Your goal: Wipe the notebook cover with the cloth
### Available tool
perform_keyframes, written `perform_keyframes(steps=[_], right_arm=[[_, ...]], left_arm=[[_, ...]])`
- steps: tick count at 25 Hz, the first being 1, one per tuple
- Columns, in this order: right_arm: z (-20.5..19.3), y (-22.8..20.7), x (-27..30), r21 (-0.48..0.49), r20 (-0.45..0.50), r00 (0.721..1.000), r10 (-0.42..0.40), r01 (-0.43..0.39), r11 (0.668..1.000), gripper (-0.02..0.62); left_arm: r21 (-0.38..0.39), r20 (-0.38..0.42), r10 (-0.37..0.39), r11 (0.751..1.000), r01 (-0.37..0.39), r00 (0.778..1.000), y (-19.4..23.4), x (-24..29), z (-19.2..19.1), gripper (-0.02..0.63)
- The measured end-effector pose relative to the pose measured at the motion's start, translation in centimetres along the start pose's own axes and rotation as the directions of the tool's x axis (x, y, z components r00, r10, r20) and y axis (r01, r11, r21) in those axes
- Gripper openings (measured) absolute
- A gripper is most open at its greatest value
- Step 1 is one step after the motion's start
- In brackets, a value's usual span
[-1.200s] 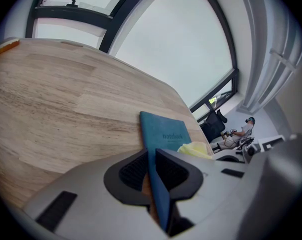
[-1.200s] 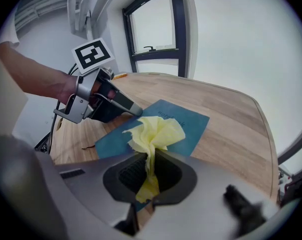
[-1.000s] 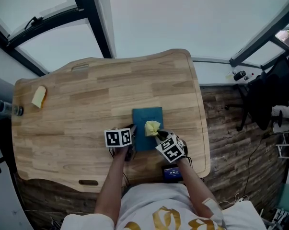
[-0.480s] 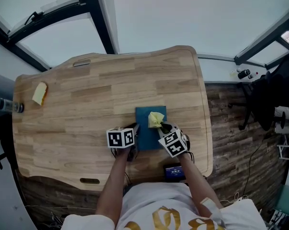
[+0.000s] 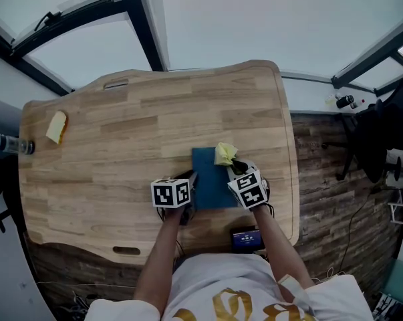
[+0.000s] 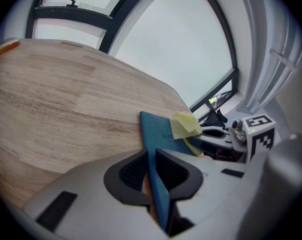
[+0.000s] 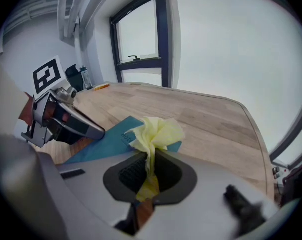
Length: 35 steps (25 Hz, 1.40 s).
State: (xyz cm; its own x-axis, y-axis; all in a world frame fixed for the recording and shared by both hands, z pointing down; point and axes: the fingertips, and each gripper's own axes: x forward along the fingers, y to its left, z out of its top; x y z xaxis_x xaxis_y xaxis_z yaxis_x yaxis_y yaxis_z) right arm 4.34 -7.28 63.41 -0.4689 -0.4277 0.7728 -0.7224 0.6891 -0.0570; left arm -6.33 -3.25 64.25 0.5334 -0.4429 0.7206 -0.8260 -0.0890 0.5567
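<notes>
If the left gripper [image 6: 153, 171] pinching the notebook [image 5: 211, 182] slips, the book slides; the right gripper [image 7: 149, 173] squeezes the cloth [image 7: 156, 131], which seems near its corner.

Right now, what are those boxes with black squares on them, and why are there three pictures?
There is no robot here. A person holds a tool in each hand, called a hand-held gripper: two jaws that pinch. The boxes with black squares are part of those tools. One picture comes from a camera on the person's head, looking down. The other two come from little cameras that ride on the tools and look along their jaws. On the wooden table lies a blue notebook. The left hand-held gripper is shut on the notebook's edge to hold it in place. The right hand-held gripper is shut on a yellow cloth, over the notebook's far right corner. A small yellow thing lies far off on the table's left side.
</notes>
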Motion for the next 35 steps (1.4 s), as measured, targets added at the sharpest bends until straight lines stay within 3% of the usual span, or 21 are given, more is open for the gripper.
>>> perform_keyframes(steps=[12,23,35], right_arm=[[0.7,-2.4,0.2,0.031,0.029,0.998,-0.062,0.061,0.998,0.037],[1.1,-1.6,0.6,0.032,0.018,0.999,-0.049,0.048,0.998,0.037],[2.3,1.2,1.9,-0.015,0.004,1.0,0.021,-0.021,1.0,0.037]], left_arm=[[0.002,0.0,0.004,1.0,-0.004,1.0,0.0,-0.1,0.1,0.058],[0.003,0.0,0.004,1.0,-0.004,1.0,0.0,-0.1,0.0,0.058],[0.005,0.001,0.008,1.0,-0.008,1.0,0.1,-0.1,0.0,0.058]])
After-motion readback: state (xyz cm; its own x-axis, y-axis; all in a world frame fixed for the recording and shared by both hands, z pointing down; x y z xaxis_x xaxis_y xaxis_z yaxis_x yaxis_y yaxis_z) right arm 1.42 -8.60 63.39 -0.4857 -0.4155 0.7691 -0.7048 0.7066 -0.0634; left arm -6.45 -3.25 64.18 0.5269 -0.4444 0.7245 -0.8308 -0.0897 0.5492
